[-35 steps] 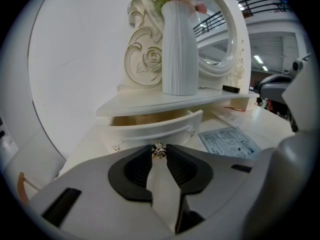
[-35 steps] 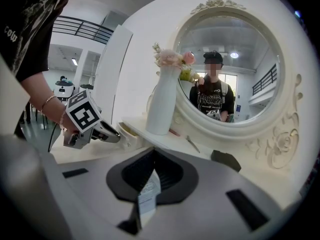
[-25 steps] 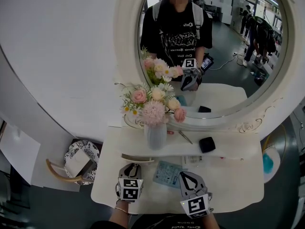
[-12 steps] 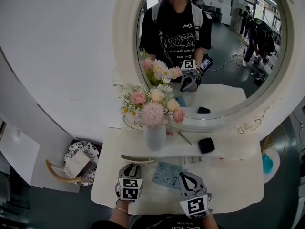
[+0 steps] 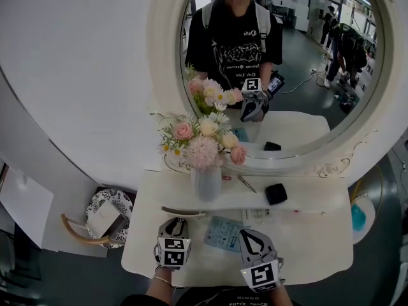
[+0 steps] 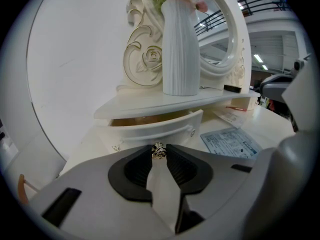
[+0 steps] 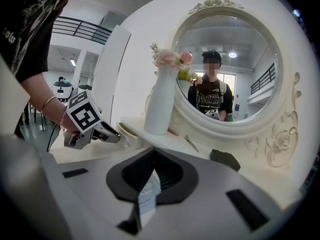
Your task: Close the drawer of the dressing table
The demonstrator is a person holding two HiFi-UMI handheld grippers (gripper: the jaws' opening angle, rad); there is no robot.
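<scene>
drawer (image 6: pixel 150 128): white, curved front, small round knob (image 6: pixel 191 130), pulled partly out beneath the shelf (image 6: pixel 150 105) of the dressing table (image 5: pixel 319 234), under the vase (image 6: pixel 178 44), pale wood visible inside | left gripper (image 6: pixel 159 149): near drawer front, clamped on small metal ring (image 6: pixel 158 152) | right gripper (image 7: pixel 154 148): jaws together, nothing held

Small silver ring (image 6: pixel 158 151) sits between the tips of the left gripper (image 5: pixel 176 222). Straight ahead of that gripper I see a white ribbed vase (image 5: pixel 207 182), upright, with pink and cream flowers (image 5: pixel 203 139). A blue printed leaflet (image 5: pixel 224 232) lies flat between the left gripper and the right gripper (image 5: pixel 246 234). Beyond the right one are a thin metal tool (image 5: pixel 247 183) and a black pad (image 5: pixel 276 193). The oval mirror (image 5: pixel 331 166) is behind all of it. A round patterned seat (image 5: pixel 105 203) is on the floor, left of the left gripper.
</scene>
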